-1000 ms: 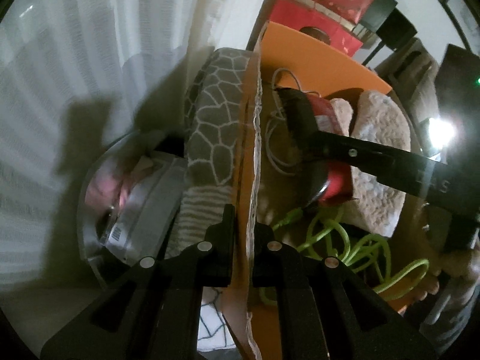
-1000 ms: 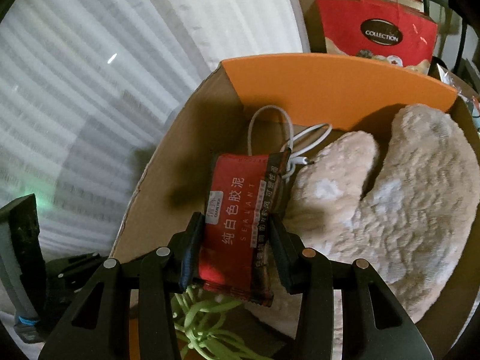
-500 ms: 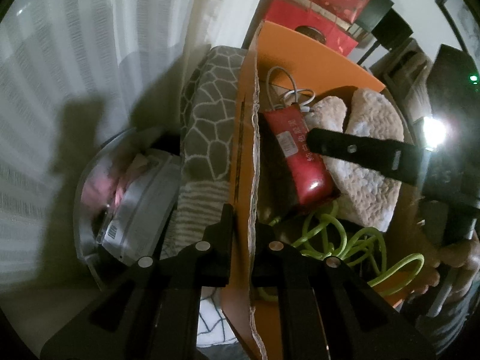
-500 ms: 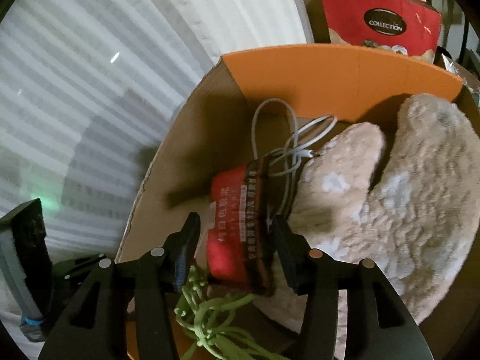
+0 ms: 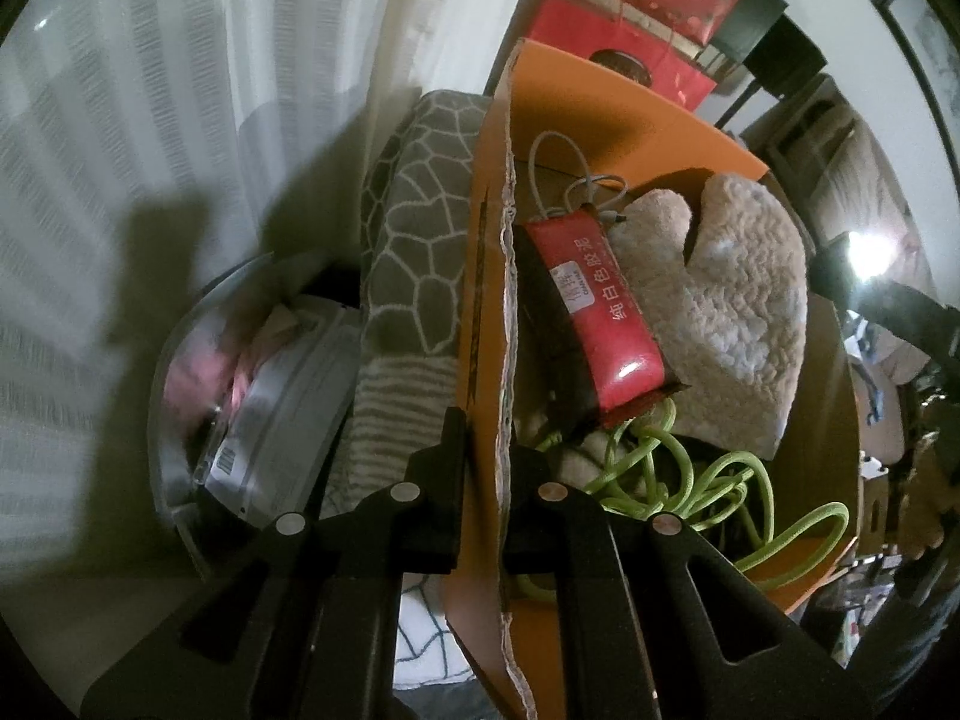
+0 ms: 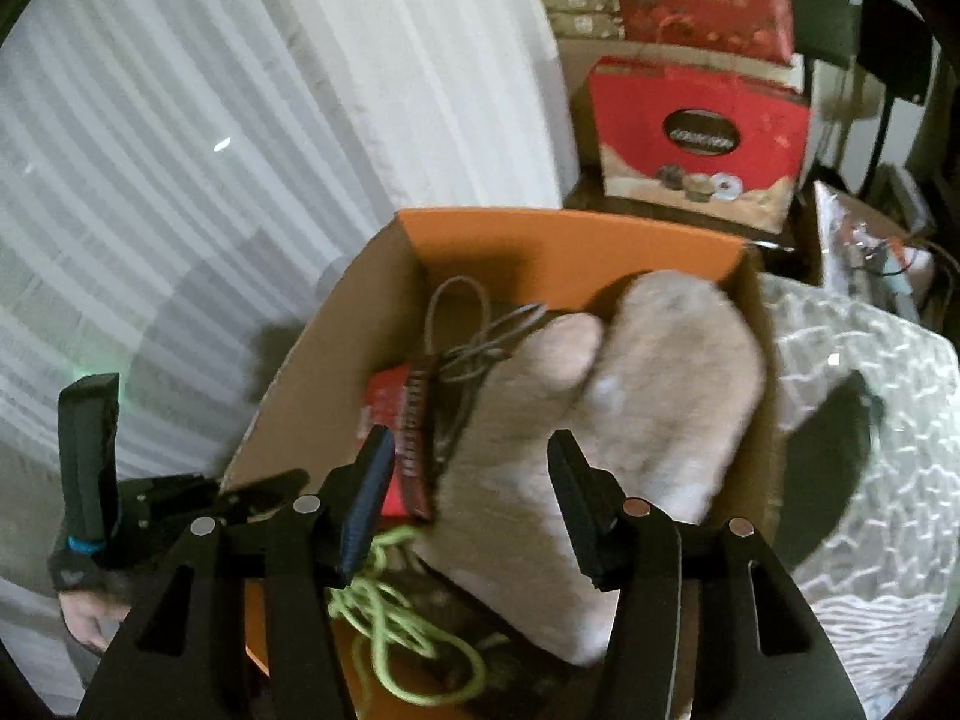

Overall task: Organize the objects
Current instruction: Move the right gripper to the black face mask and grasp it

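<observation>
An orange cardboard box holds a red sealant packet, a fluffy beige mitten, a grey cable and a green cord. My left gripper is shut on the box's left wall. My right gripper is open and empty above the box, over the mitten and packet. The left gripper also shows in the right wrist view at the box's wall.
A grey patterned blanket lies under and beside the box. A round clear container with a packet sits left of it. Red gift boxes stand behind. A white curtain fills the left.
My right gripper let go of the red sealant packet, opened and pulled back up. The packet now lies in the box against the mitten. My left gripper kept its hold on the wall.
</observation>
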`<action>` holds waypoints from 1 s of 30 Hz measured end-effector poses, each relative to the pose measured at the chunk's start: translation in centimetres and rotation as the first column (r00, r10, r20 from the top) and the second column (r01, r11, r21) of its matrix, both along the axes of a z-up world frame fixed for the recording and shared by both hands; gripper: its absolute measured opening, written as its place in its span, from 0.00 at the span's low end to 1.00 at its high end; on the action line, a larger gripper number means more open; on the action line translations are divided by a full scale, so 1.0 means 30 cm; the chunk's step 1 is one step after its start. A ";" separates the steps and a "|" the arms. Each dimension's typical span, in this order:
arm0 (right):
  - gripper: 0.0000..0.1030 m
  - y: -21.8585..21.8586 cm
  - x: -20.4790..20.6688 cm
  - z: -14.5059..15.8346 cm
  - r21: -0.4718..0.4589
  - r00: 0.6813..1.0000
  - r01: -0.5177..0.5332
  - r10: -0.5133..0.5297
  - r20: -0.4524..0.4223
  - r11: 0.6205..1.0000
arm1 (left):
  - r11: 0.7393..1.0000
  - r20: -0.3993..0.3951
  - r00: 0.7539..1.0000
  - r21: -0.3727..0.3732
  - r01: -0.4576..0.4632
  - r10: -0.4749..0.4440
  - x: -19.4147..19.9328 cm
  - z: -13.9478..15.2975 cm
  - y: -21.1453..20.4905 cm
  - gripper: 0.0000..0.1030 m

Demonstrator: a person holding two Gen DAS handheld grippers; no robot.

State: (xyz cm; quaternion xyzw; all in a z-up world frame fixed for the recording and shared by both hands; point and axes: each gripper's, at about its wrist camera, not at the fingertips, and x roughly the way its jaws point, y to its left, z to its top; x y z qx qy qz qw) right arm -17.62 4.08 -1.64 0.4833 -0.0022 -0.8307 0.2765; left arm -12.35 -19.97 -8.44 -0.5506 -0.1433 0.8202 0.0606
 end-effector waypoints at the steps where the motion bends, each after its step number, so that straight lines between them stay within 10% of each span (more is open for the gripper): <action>1: 0.54 0.029 0.007 0.010 0.002 1.000 0.004 -0.004 -0.011 1.000 | 1.000 0.000 1.000 0.003 0.000 0.000 0.002 0.000 -0.002 0.08; 30: 0.58 0.620 -0.073 -0.106 0.078 0.939 0.343 -0.343 -0.012 0.936 | 1.000 0.009 1.000 0.003 -0.010 0.010 -0.001 0.006 -0.004 0.07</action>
